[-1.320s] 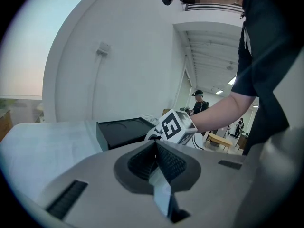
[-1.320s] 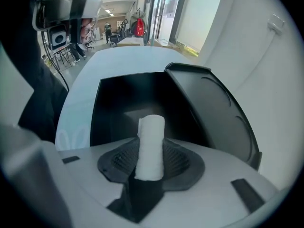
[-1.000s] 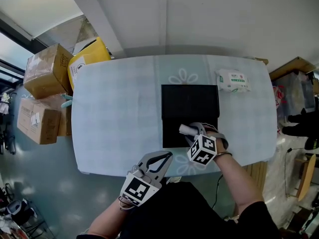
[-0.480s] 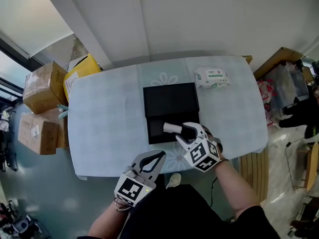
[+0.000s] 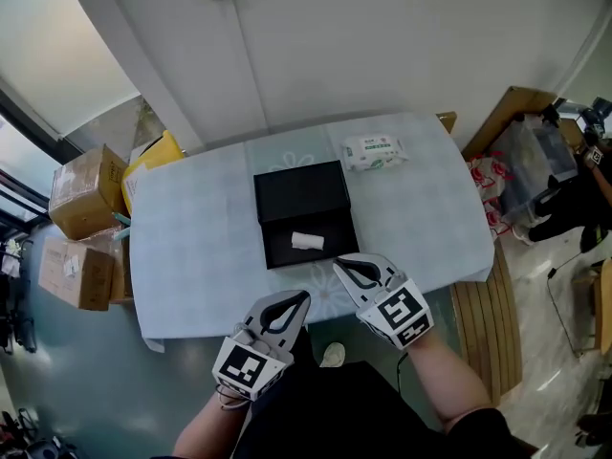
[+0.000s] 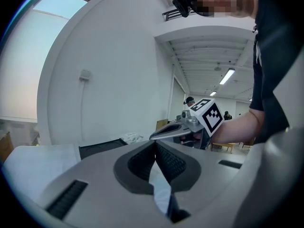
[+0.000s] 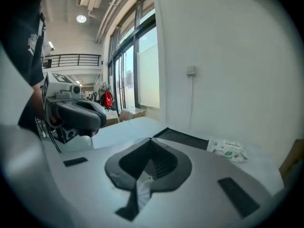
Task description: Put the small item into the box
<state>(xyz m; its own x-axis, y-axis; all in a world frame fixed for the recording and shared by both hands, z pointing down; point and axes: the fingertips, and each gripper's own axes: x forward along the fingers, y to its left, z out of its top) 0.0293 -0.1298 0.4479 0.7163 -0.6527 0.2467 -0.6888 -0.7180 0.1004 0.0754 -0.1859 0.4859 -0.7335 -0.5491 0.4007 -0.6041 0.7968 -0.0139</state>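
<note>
Near box [image 5: 301, 191]: green-labelled wipes pack [image 5: 371, 151], print unreadable.

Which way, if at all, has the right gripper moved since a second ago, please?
Yes: the right gripper pulled back off the black box toward the person, leaving the small item inside; its jaws just closed, empty.

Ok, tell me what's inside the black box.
One small white cylinder lies in the black box, on its dark floor. Nothing else shows; the floor beneath the cylinder is covered.
</note>
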